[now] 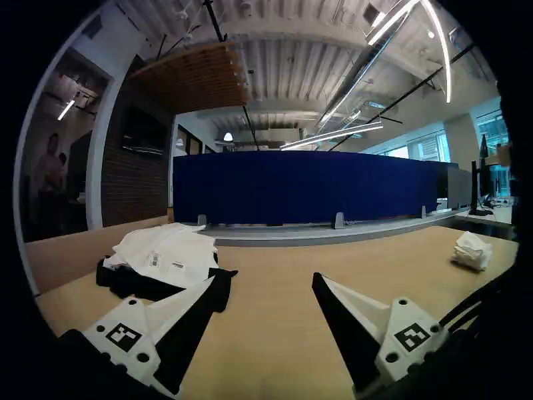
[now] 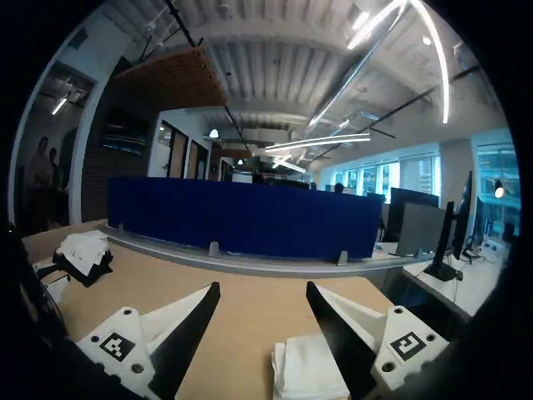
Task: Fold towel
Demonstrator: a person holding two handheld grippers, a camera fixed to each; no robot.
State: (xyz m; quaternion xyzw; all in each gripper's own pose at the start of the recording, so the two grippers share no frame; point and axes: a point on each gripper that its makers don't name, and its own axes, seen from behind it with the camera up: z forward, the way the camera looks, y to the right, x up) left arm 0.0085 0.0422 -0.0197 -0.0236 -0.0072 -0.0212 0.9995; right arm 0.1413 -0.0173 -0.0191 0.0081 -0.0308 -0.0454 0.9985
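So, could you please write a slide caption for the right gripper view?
Open right tool above a wooden table, folded white towel lying by one finger, blue partition behind.

wooden worktop [image 1: 280,300] bounded by a blue partition [image 1: 300,187]. brick wall [image 1: 130,190] left of the partition. linear ceiling lights [image 1: 333,135] overhead. windows [image 2: 373,181] and monitors [image 2: 420,228] at right.

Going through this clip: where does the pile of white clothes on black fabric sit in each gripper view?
Left gripper view: the clothes pile lies left of centre on the wooden table, fairly near the camera.
Right gripper view: the clothes pile is small, at the far left of the table.
Shared landmark: the blue partition runs behind the table in both.
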